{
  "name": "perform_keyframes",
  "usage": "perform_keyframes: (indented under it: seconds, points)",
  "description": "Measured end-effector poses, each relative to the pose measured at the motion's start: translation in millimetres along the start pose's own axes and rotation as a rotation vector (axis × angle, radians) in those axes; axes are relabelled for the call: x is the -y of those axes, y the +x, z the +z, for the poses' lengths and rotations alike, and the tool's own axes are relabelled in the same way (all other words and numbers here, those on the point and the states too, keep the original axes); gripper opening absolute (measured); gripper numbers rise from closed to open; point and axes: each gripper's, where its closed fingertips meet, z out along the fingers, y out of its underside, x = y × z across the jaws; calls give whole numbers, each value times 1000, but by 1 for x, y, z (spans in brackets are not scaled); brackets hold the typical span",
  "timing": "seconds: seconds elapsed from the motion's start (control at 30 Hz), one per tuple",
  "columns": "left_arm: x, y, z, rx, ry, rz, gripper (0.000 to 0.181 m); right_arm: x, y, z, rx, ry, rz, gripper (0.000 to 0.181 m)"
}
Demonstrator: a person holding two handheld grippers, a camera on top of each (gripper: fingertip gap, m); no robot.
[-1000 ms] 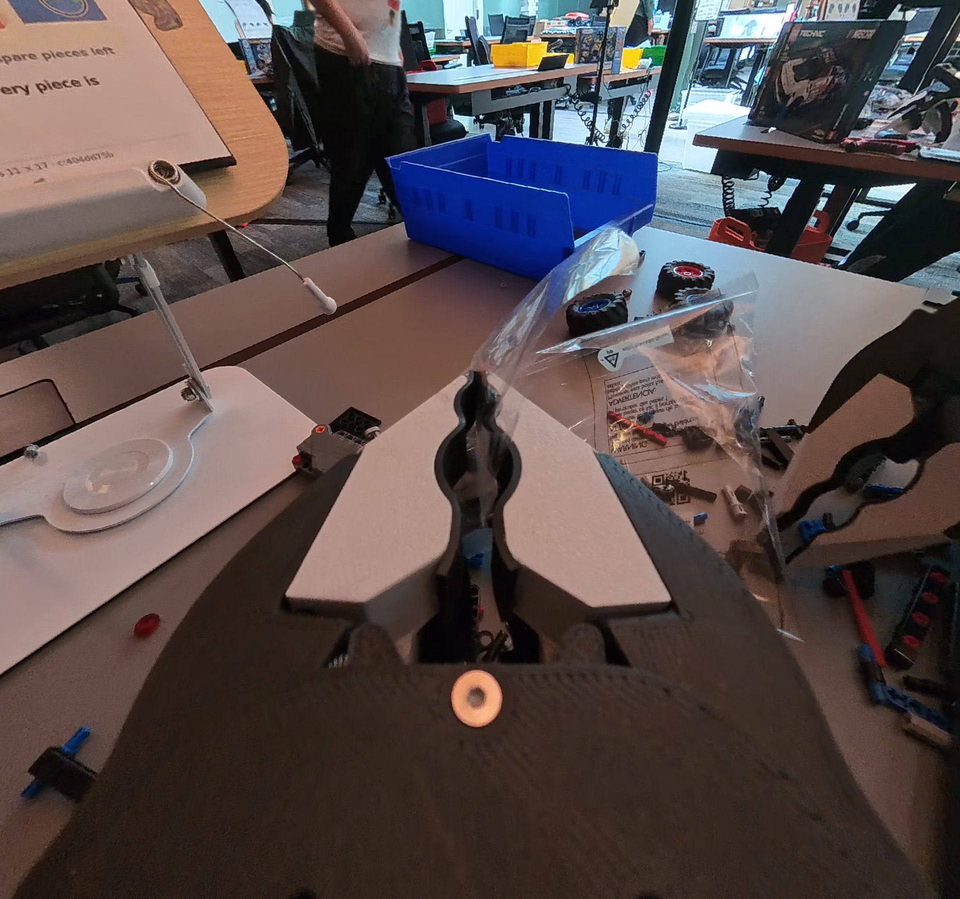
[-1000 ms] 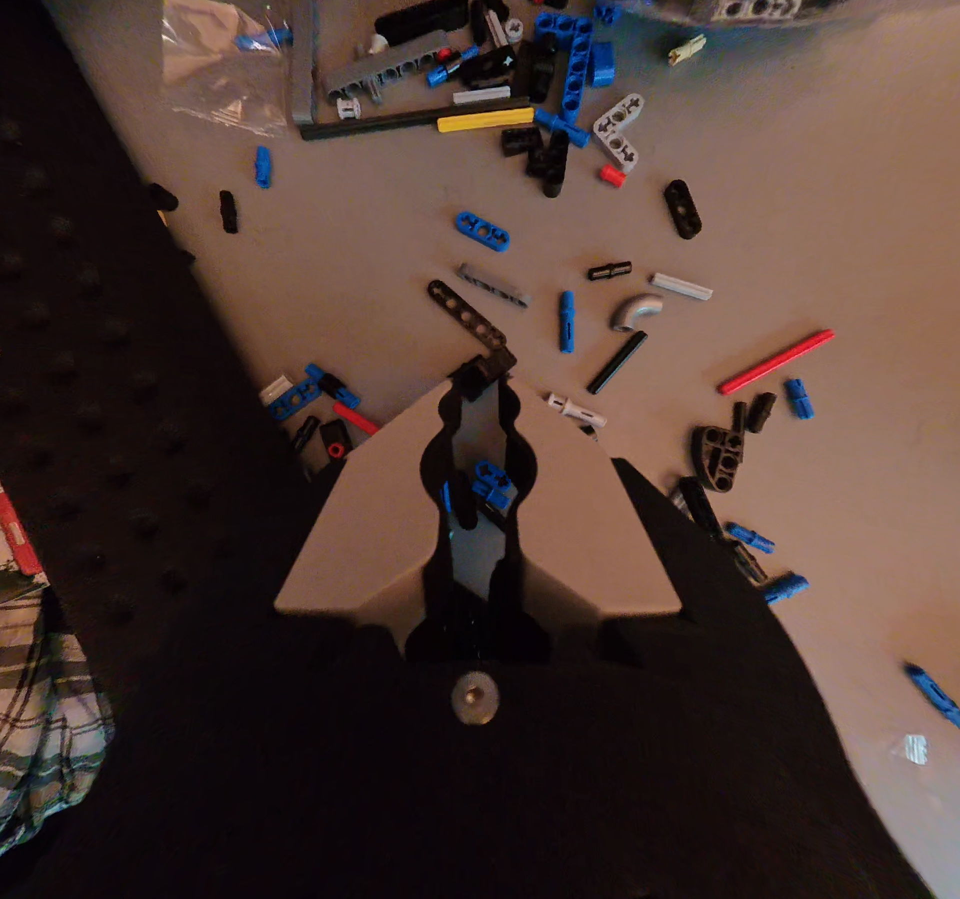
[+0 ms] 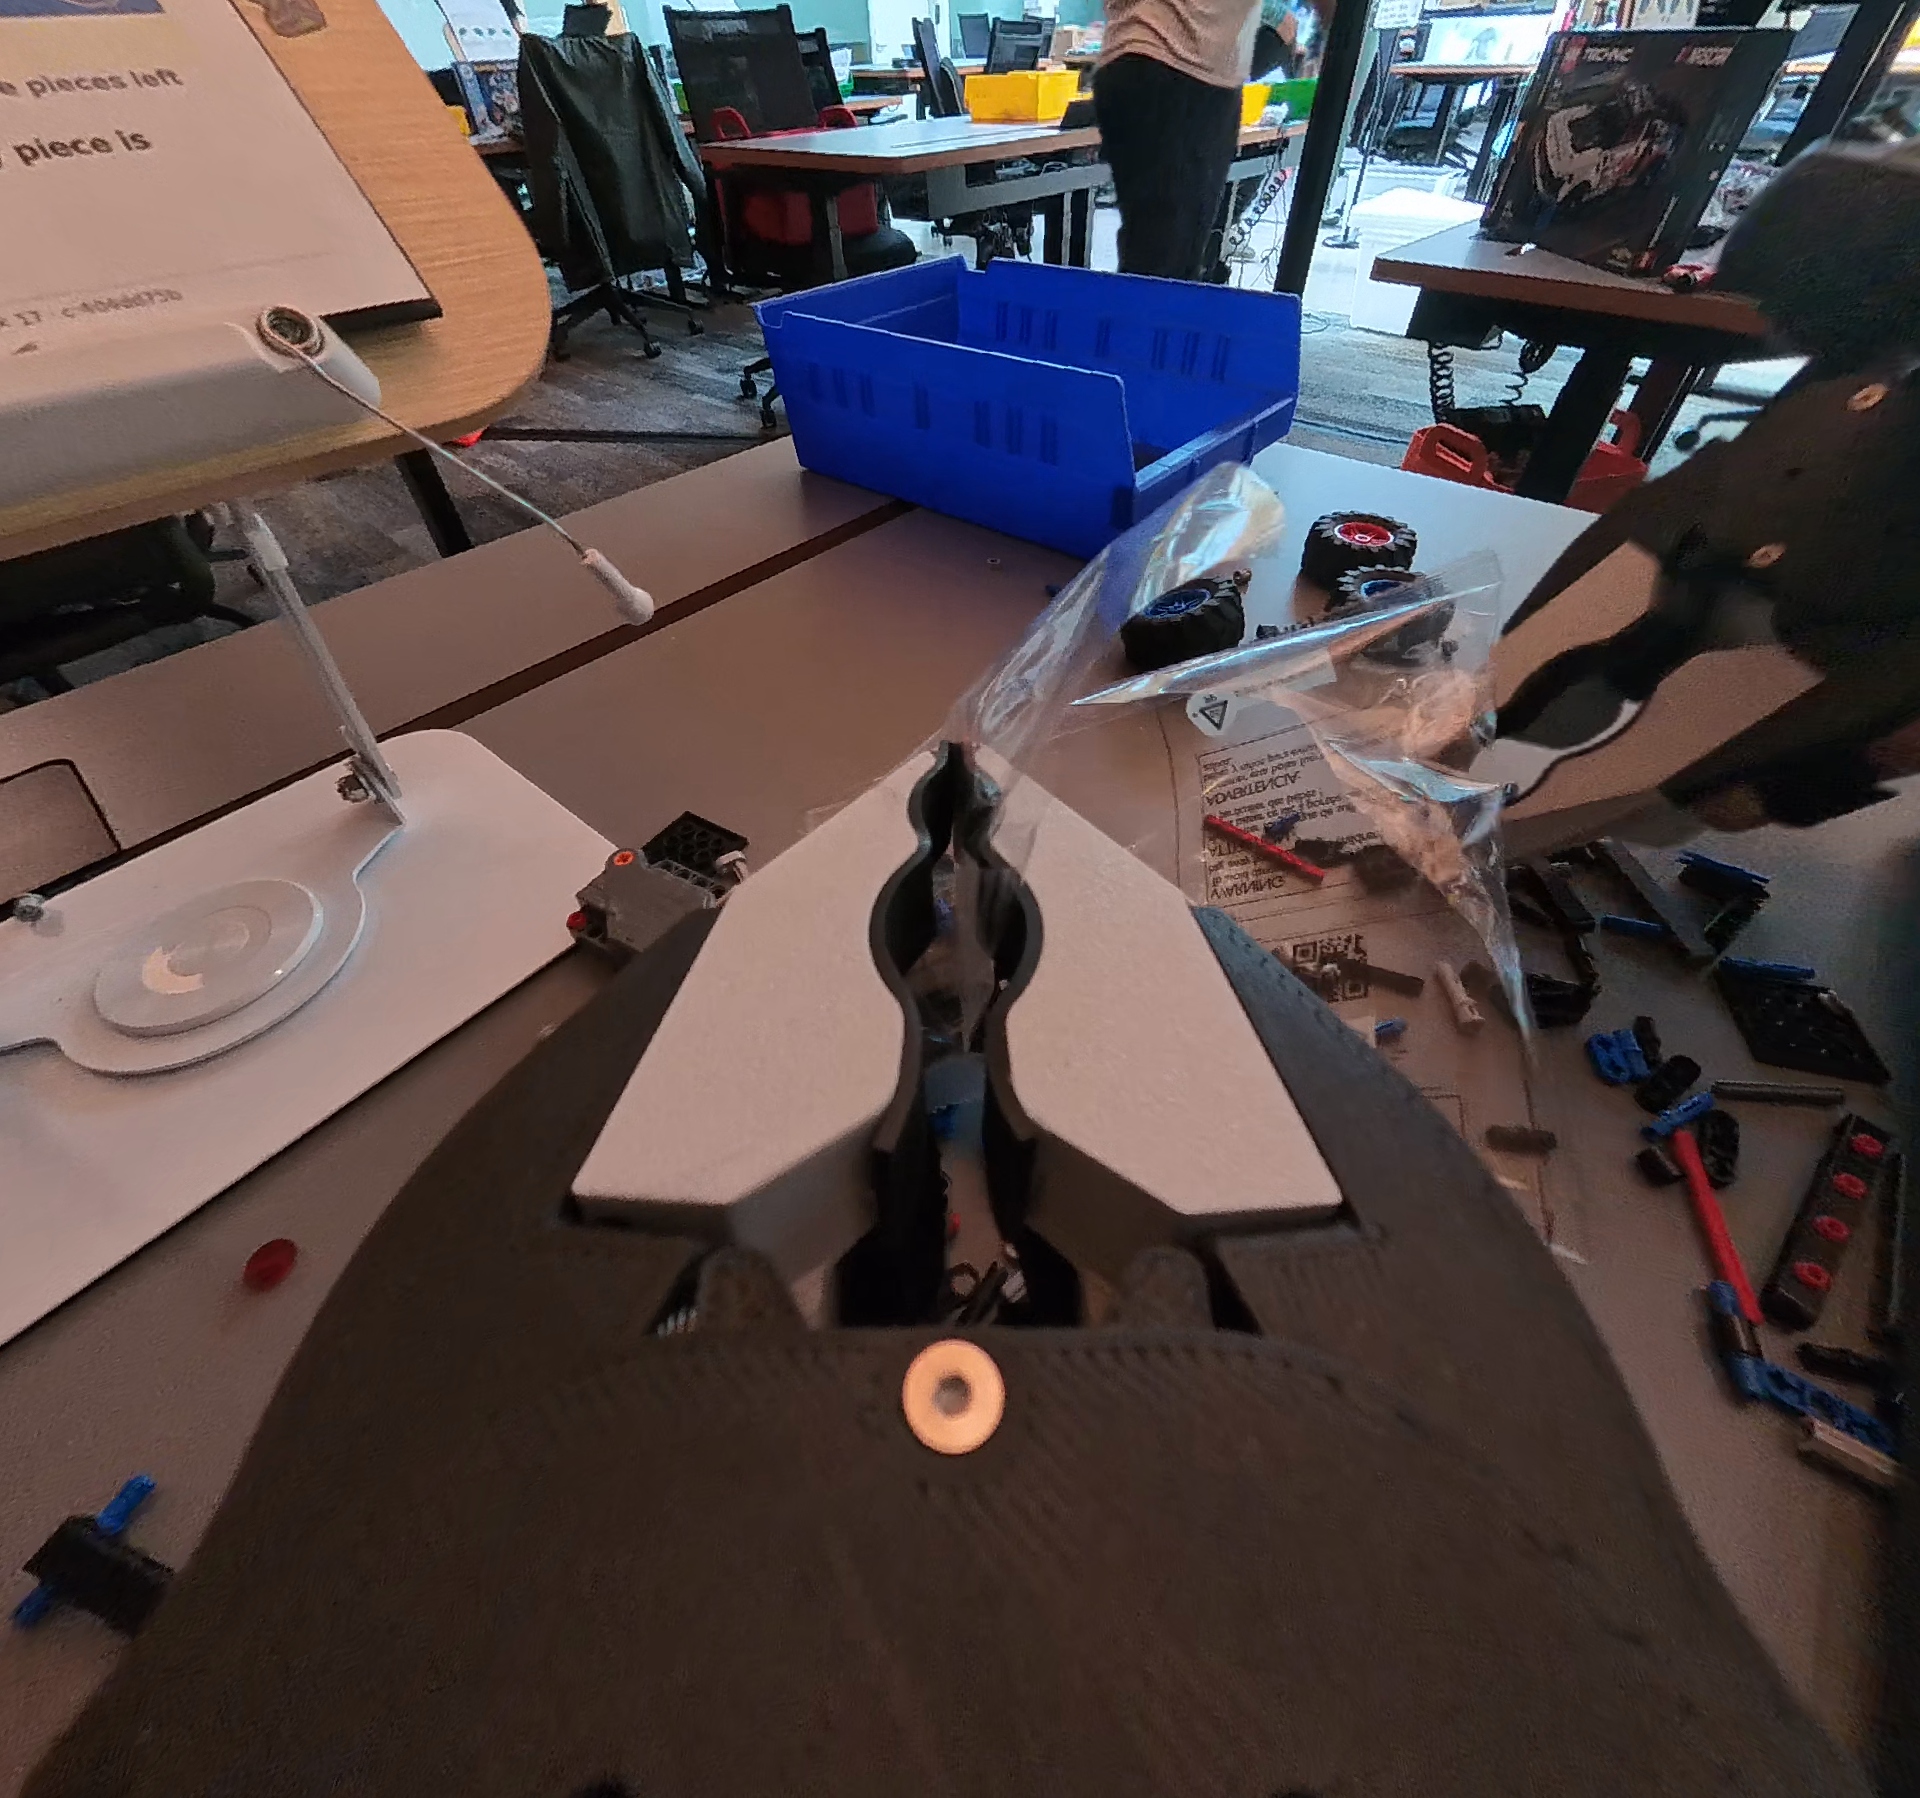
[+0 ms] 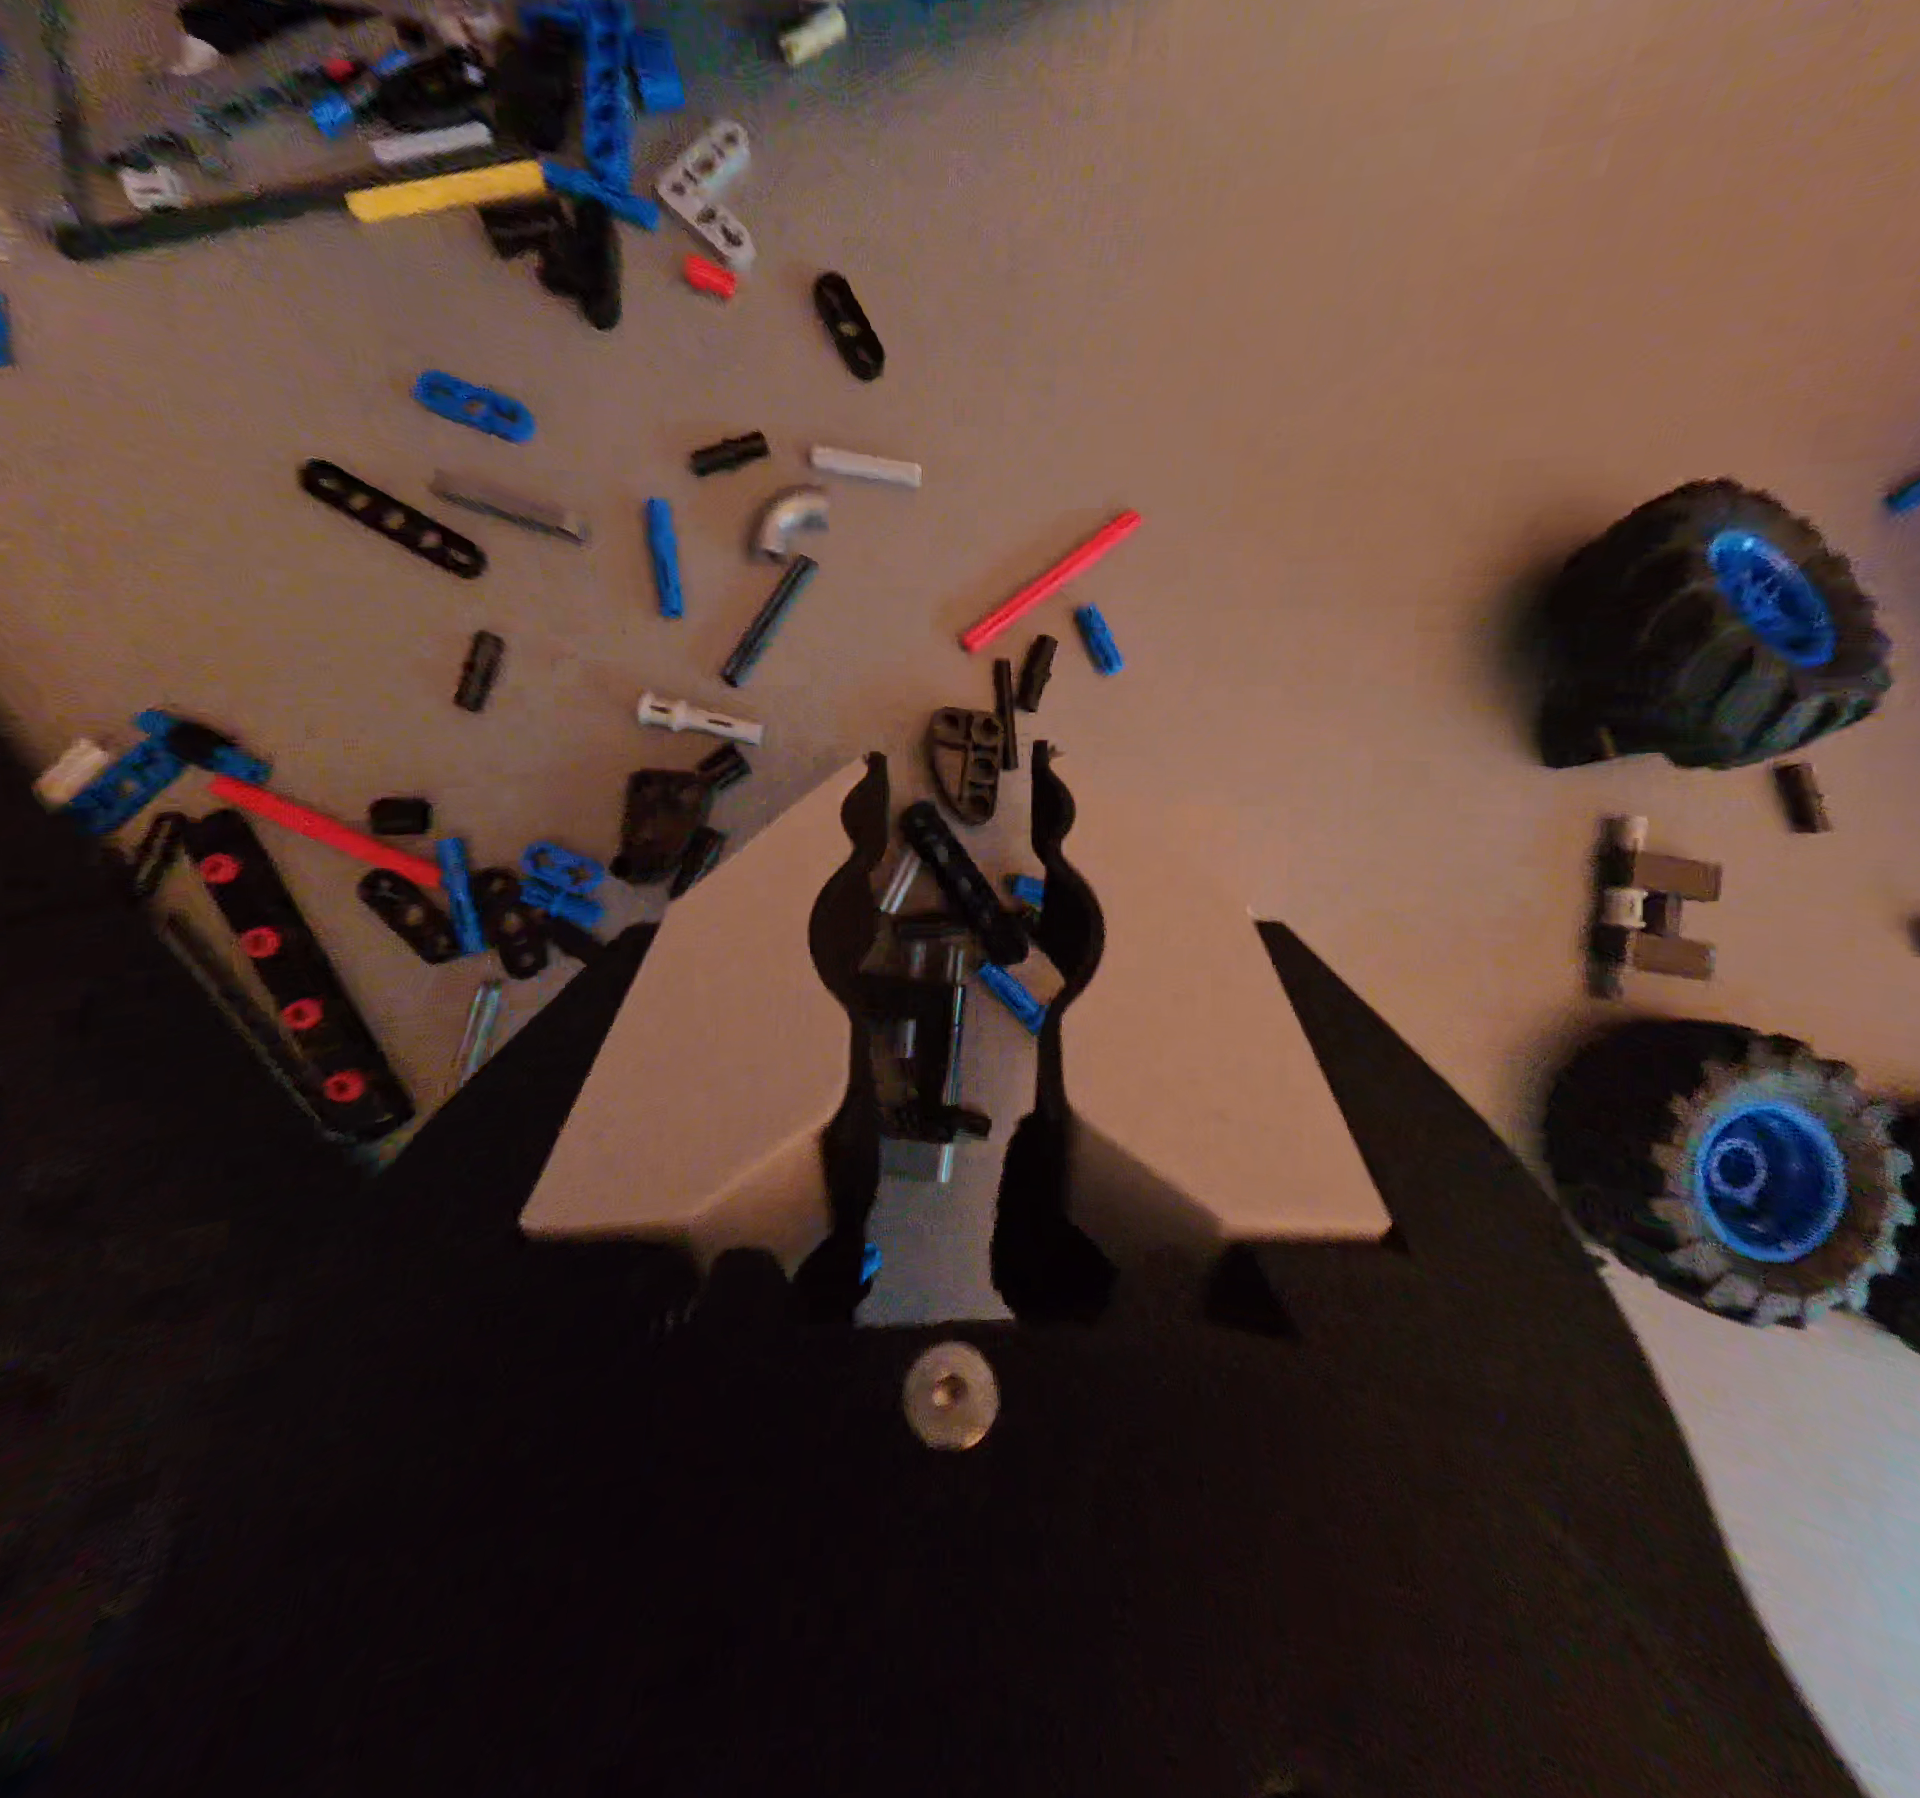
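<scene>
1. Since a second ago the right tongs have released and swung over toward the blue-hubbed black rubber wheels; the person in the aisle has walked right.
2. The left tongs stay clenched on a corner of the clear plastic parts bag, holding it lifted, presumably to empty it.
3. Small plastic building pieces lie scattered on the grey counter, beside a blue plastic bin; an open office lies behind.

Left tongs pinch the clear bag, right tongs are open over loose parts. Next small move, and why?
Probably lower the right tongs onto the black triangular plastic piece between their tips: jaws open, nothing held, while the left tongs hold the clear plastic bag.
</scene>
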Motion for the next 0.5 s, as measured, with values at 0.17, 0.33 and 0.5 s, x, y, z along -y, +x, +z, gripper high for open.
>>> perform_keyframes:
  seconds: [0.17, 0.33, 0.5]
  points:
    - [-2, 0, 2, 1, -7, 1, 0, -6, 2, 15, 30, -17, 22, 12]
    - [-2, 1, 3, -2, -12, 12, 0, 23, -18, -17, 93, 111, -27, 12]
    - [-3, 3, 5, -8, -16, 15, 0, 112, -84, -85, 199, 393, -259, 12]
